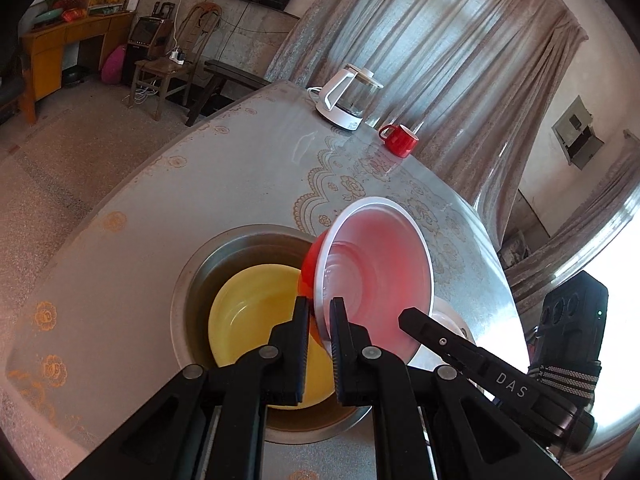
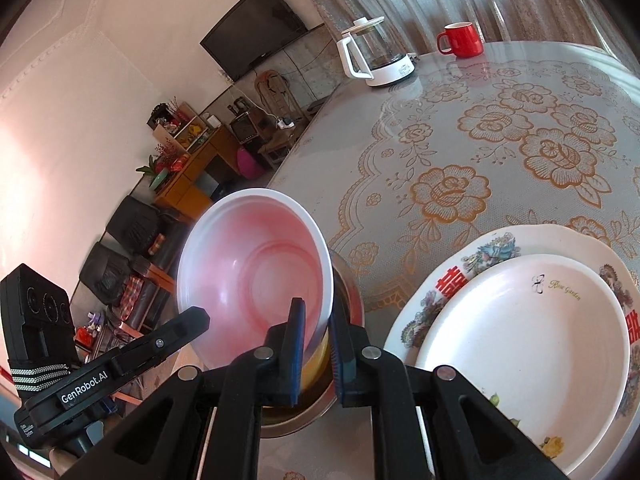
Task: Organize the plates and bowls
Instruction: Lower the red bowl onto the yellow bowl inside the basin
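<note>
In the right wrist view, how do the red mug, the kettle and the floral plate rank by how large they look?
1. floral plate, largest, though nearest the camera.
2. kettle.
3. red mug, smallest; it stands far back, like the kettle.

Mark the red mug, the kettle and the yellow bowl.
red mug [image 2: 462,40], right wrist view, on its side wall
kettle [image 2: 370,50], right wrist view, on its glass body
yellow bowl [image 1: 248,304], left wrist view, on its inside
</note>
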Action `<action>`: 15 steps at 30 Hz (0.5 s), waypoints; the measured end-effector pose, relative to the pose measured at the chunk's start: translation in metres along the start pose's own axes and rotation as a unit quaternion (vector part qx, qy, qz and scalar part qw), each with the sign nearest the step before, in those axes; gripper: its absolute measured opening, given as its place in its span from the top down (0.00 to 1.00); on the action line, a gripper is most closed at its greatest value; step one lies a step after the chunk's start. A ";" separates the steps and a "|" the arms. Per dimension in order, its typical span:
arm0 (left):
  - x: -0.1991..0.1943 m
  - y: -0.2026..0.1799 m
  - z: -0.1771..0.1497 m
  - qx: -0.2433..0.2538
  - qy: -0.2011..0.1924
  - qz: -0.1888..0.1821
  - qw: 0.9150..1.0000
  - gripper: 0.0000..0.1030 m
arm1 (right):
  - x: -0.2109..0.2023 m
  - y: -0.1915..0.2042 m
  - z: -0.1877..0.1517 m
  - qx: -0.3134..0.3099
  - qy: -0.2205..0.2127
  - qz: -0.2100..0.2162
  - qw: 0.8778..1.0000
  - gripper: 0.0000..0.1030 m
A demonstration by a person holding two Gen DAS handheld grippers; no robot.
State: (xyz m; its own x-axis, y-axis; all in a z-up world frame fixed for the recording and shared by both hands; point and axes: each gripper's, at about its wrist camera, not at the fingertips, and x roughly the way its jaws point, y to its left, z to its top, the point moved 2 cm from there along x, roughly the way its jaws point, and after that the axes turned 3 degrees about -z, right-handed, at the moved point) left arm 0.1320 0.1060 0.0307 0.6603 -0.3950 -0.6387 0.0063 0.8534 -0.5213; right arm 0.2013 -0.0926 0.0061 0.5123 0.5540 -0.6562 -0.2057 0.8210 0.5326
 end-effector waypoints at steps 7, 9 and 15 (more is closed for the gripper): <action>-0.005 0.019 -0.012 -0.022 0.007 0.001 1.000 0.91 | 0.009 0.009 -0.008 -0.007 0.018 0.005 1.000 0.88; -0.005 0.025 -0.014 -0.028 0.011 0.004 1.000 0.91 | 0.011 0.011 -0.008 -0.011 0.023 0.008 1.000 0.88; -0.003 0.037 -0.021 -0.042 0.020 0.012 0.999 0.91 | 0.018 0.022 -0.012 -0.024 0.035 0.011 0.999 0.88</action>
State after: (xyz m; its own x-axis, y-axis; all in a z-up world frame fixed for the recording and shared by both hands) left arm 0.1146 0.1318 0.0016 0.6293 -0.3885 -0.6731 -0.0733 0.8325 -0.5491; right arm 0.1960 -0.0631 -0.0006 0.4477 0.5782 -0.6821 -0.2560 0.8138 0.5218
